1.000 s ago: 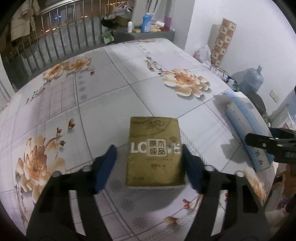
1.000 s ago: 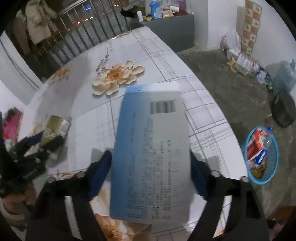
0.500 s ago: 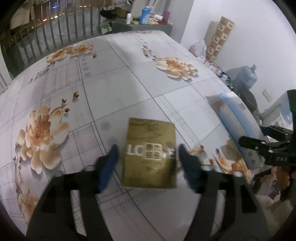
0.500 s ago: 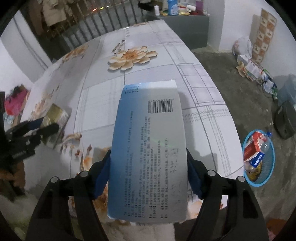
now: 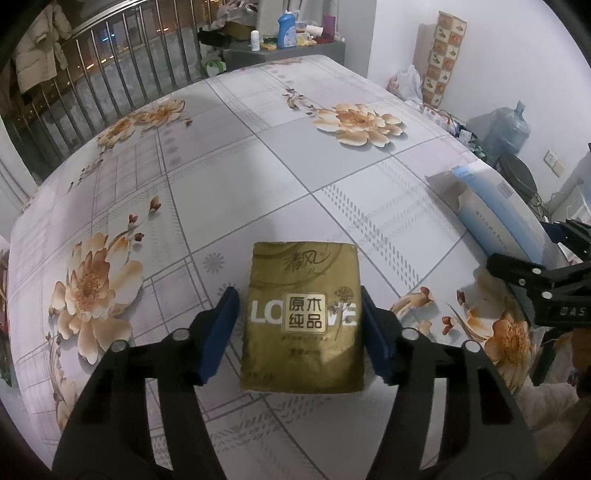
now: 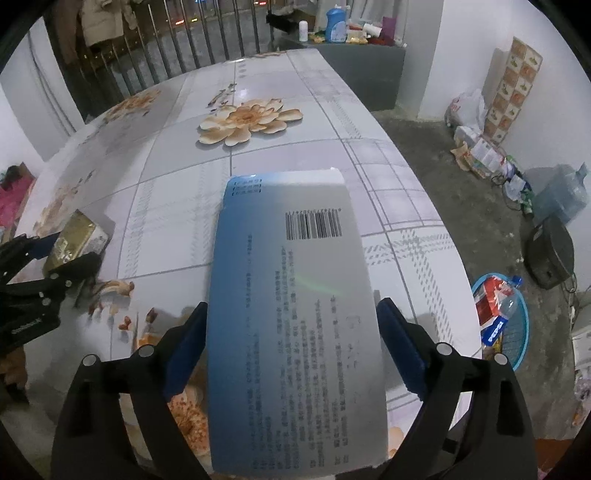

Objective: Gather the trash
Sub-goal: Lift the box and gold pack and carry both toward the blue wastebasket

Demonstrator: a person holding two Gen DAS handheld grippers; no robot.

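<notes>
A big table under a glossy white-and-grey tile-patterned cloth with orange flowers [image 5: 258, 155] carries a gold plastic-wrapped tissue pack [image 5: 303, 317] and, well apart, a long blue-and-white cardboard box [image 6: 291, 317].

We see a large table [image 5: 229, 155] under a glossy cloth printed with grey checks and orange flowers. Beyond its far edge stands a metal railing [image 5: 122, 88], with a coat [image 5: 37, 59] hung at its left end; small lights show in the dark behind it. A grey cabinet [image 6: 365, 70] against the white wall [image 5: 517, 66] carries a blue bottle [image 5: 286, 31] and clutter. On the rough concrete floor [image 6: 454, 206] lie bags [image 6: 467, 110], a water jug [image 6: 561, 192] and a blue basket [image 6: 517, 332].
</notes>
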